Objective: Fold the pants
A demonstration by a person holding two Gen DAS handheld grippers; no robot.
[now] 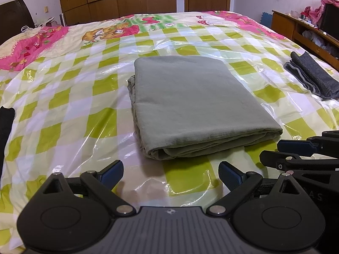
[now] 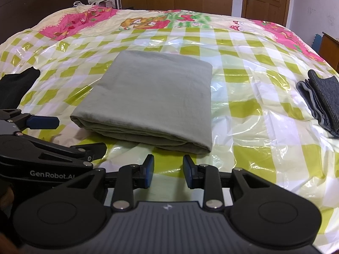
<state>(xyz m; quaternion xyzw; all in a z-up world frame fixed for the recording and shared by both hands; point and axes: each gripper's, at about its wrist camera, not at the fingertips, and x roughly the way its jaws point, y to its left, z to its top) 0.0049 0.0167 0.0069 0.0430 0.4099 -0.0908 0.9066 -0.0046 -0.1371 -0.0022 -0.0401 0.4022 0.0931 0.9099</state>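
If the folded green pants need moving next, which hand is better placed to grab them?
Probably the left: its tongs stand open wide, facing the green pants' thick folded edge. The right tongs are open too, but narrower, nearer one corner.

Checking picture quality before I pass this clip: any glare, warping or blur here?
Left wrist view: glare streaks on the plastic sheet, bed edges bowed by the fisheye, folded pants sharp. Right wrist view: same glare, dark corners, pants slightly soft.
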